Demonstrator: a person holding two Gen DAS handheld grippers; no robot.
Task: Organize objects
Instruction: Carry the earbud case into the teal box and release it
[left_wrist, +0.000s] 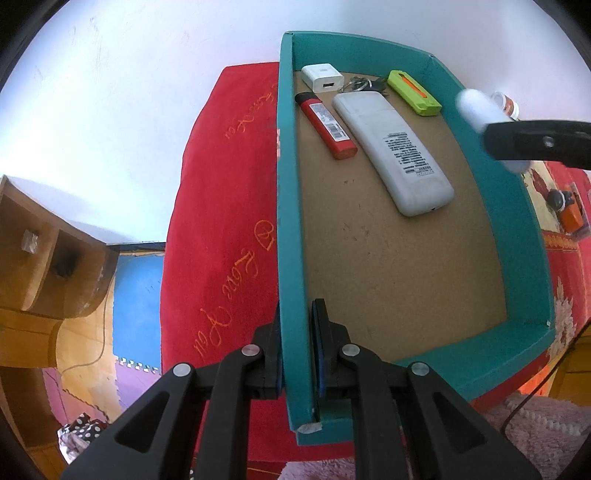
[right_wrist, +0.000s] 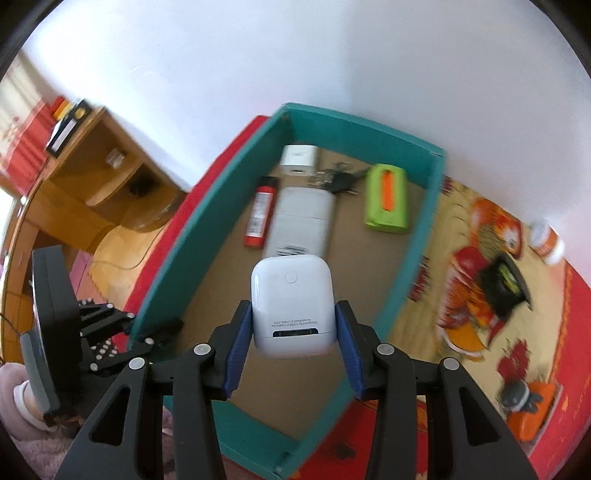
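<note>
white earbud case (right_wrist: 293, 305) clamped in right claw (right_wrist: 293, 334) above teal box (left_wrist: 291, 206), whose wall left claw (left_wrist: 297, 354) pinches.

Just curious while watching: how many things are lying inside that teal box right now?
5, all at the teal box's far end: white charger, key bunch, green cutter, red lighter, white remote. The earbud case hangs above, held.
</note>
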